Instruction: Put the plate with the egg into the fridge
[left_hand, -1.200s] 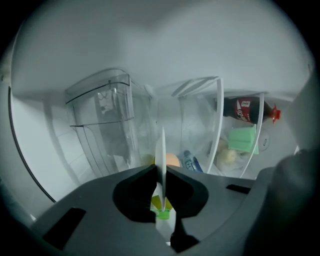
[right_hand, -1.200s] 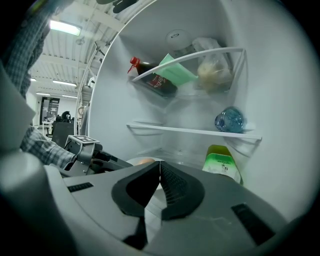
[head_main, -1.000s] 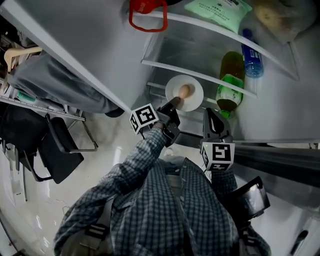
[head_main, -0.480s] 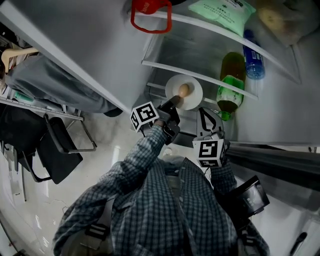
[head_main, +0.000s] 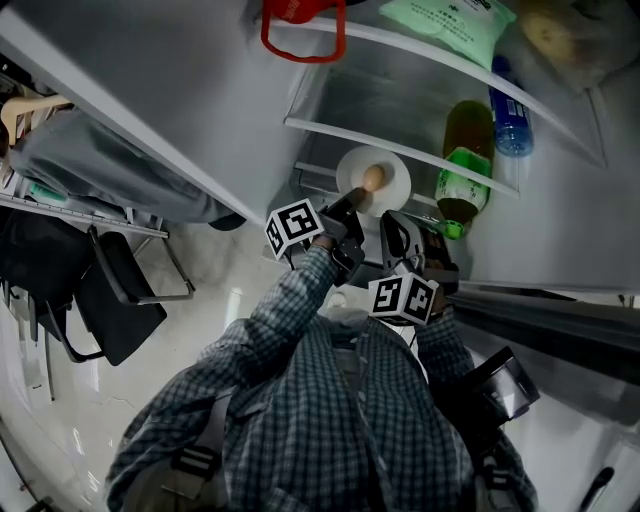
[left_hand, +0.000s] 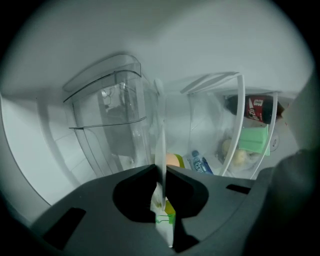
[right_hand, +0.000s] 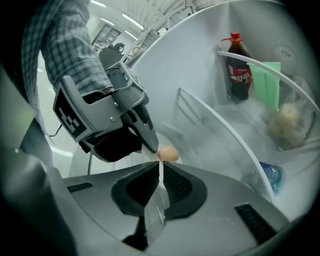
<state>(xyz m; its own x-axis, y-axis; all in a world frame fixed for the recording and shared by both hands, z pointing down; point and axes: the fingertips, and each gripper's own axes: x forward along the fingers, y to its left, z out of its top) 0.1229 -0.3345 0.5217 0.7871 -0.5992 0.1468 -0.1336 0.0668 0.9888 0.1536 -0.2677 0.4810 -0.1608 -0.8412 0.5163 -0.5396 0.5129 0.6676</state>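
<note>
Left gripper (left_hand: 160, 172) pinches plate (head_main: 393, 176) rim; right gripper (right_hand: 160, 174) pinches rim beside it. Two grips likely for level plate: loose egg (head_main: 373, 178) on plate could roll.

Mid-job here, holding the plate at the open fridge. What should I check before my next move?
1. Left gripper clamped on plate rim: ok.
2. Right gripper clamped on the rim: ok.
3. Egg sitting on the plate: ok.
4. Gap between plate and green bottle, head view: ok.
5. Plate supported from beneath: cannot tell.
</note>
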